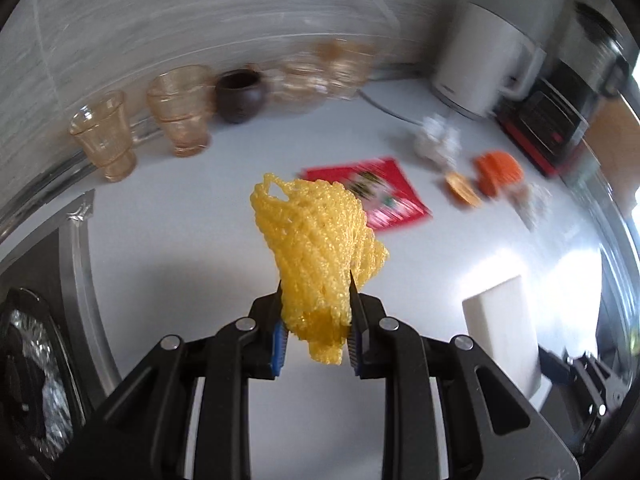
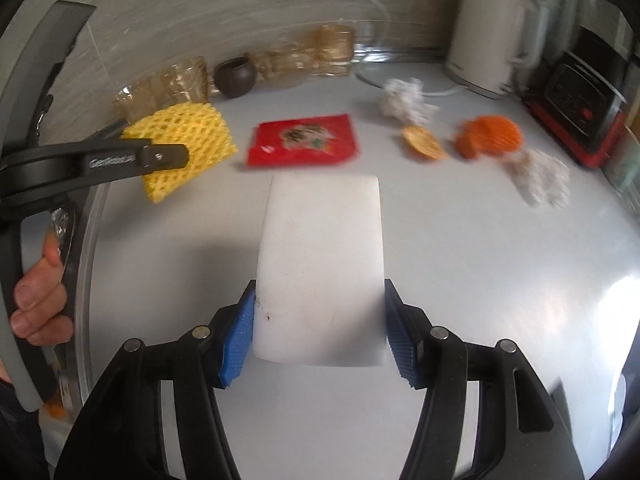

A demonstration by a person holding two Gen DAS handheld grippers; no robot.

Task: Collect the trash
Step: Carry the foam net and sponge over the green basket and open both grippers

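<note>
Yellow foam net (image 1: pixel 316 248) pinched in my left tool (image 1: pixel 316 344) above the desk (image 1: pixel 180 248), white foam block (image 2: pixel 320 272) clamped in my right tool (image 2: pixel 320 340), red wrapper (image 2: pixel 304 140), orange peels (image 2: pixel 488 136), white tissue wads (image 2: pixel 404 100) lying farther back.

no legible text, embossed lettering on left hand-held gripper (image 2: pixel 164 156) unreadable

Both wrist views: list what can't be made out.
- Red packet: print blurred by motion in both views; yellow foam net overlaps its corner in the left view.
- Amber glasses: smeared at the wall, count unclear.
- White block: underside hidden; the right claw grips it.
- Foil-lined bin: cut by the left view's edge.
</note>
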